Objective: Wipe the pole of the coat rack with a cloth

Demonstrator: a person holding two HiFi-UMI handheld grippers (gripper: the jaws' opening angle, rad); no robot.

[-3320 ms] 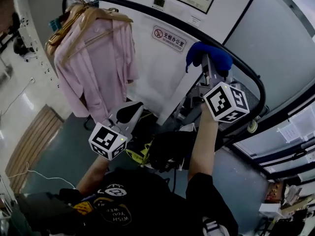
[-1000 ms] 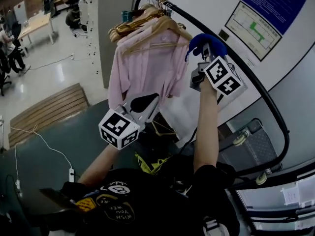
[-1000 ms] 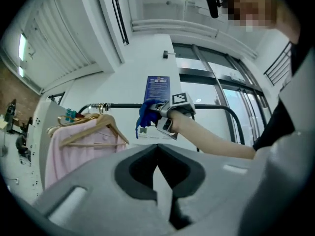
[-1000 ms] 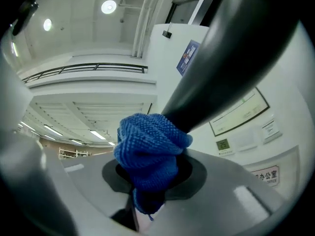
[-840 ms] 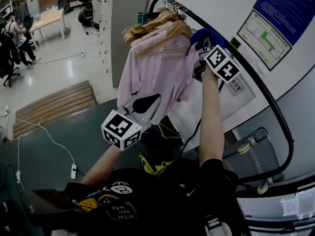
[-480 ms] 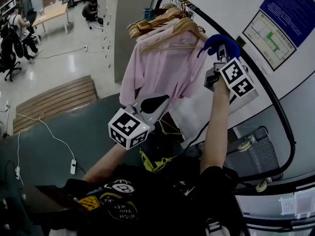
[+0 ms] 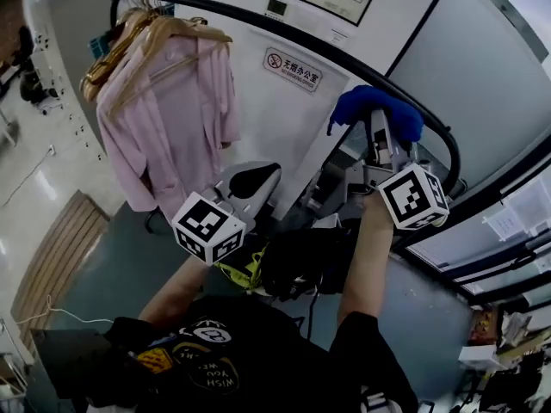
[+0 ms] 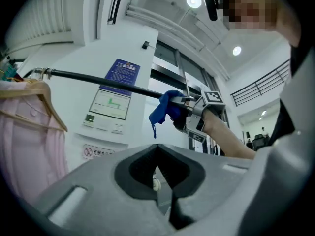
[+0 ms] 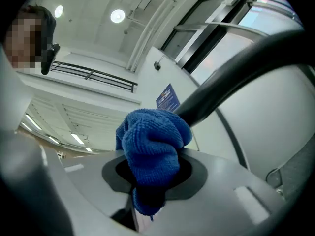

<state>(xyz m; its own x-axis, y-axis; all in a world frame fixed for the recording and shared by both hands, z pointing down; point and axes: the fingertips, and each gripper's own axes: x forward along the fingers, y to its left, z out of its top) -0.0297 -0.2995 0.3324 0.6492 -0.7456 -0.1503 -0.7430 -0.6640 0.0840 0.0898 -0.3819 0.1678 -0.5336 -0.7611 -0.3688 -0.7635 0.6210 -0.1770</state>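
Moved rightward along the pole [image 7: 258,22] since half a second ago: the right gripper [image 7: 380,134] and its blue cloth [image 7: 370,110], now well apart from the hangers. At far left, wooden hangers [image 7: 129,37] and a pink shirt [image 7: 168,119] hang from the pole. The left gripper [image 7: 250,179] sits lower and nearer, jaws closed together with nothing between them (apart from the pole). At right, the right gripper clamps the cloth, which presses against the pole just before its downward bend.
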